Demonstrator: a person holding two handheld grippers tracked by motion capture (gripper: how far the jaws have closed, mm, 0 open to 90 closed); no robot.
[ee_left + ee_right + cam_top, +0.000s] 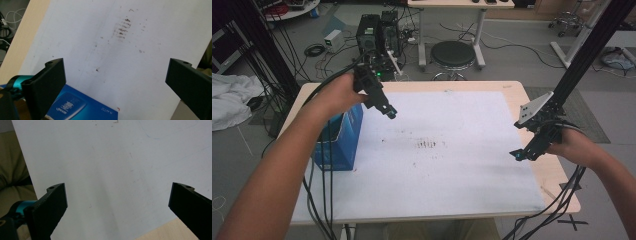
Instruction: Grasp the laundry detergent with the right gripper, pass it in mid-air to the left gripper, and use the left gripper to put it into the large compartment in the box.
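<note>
My left gripper (390, 112) hangs above the white sheet (452, 170) near the table's back left, tips slanting down toward the middle. In the left gripper view its jaws stand wide apart, open (115, 67), with nothing between them. Just below and left of it a blue box (338, 142) stands at the sheet's left edge; its printed top (82, 107) lies under the left jaw. My right gripper (518, 155) is held low over the sheet's right edge, open (116, 192) and empty, with bare white sheet (112, 165) ahead of it. Dark smudges (427, 144) mark the sheet's middle.
The wooden table (514, 92) shows as a narrow rim around the sheet. A black frame post (584, 55) slants up at the right. Behind the table stand a round stool (453, 54) and computer towers (377, 35) among floor cables. A white cloth (229, 100) lies far left.
</note>
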